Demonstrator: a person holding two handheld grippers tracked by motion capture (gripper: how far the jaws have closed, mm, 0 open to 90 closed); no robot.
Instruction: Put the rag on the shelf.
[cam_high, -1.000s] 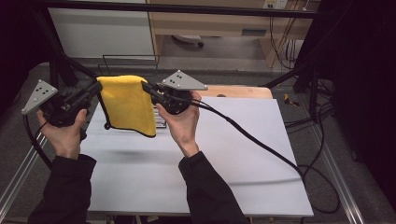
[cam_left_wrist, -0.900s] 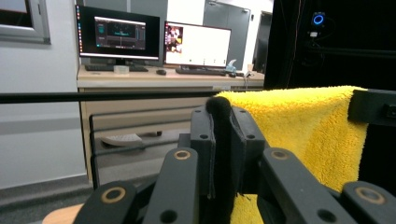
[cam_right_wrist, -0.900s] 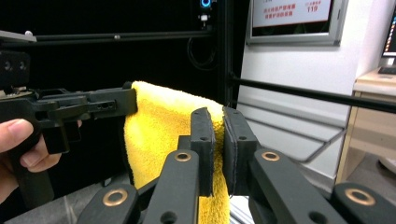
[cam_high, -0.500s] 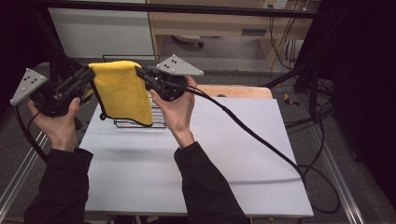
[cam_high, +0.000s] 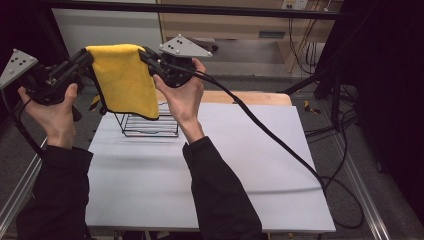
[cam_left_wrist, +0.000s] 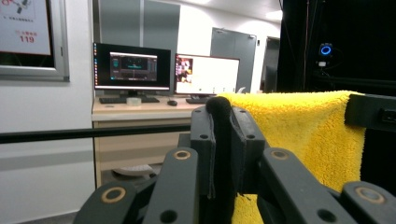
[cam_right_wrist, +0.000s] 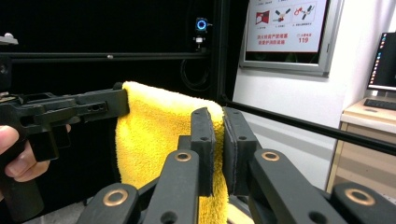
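**Yellow towel held aloft between two grippers**

The yellow towel (cam_high: 124, 80) hangs in the air above the far left part of the white table (cam_high: 210, 170), clear of its surface. Its top edge runs taut between the two sets of fingertips, and the rest of the cloth drapes straight down below them.

The left gripper (cam_high: 86, 56) holds the left top corner. In the left gripper view its jaws stand narrow, closed on the towel's edge, with the cloth spreading away from the fingertips toward the other gripper.

The right gripper (cam_high: 146, 54) holds the right top corner. In the right gripper view its jaws are likewise pressed together on the cloth.

A black wire rack (cam_high: 149, 122) stands on the table below and just behind the towel's lower edge, beneath both sets of fingertips and apart from them.
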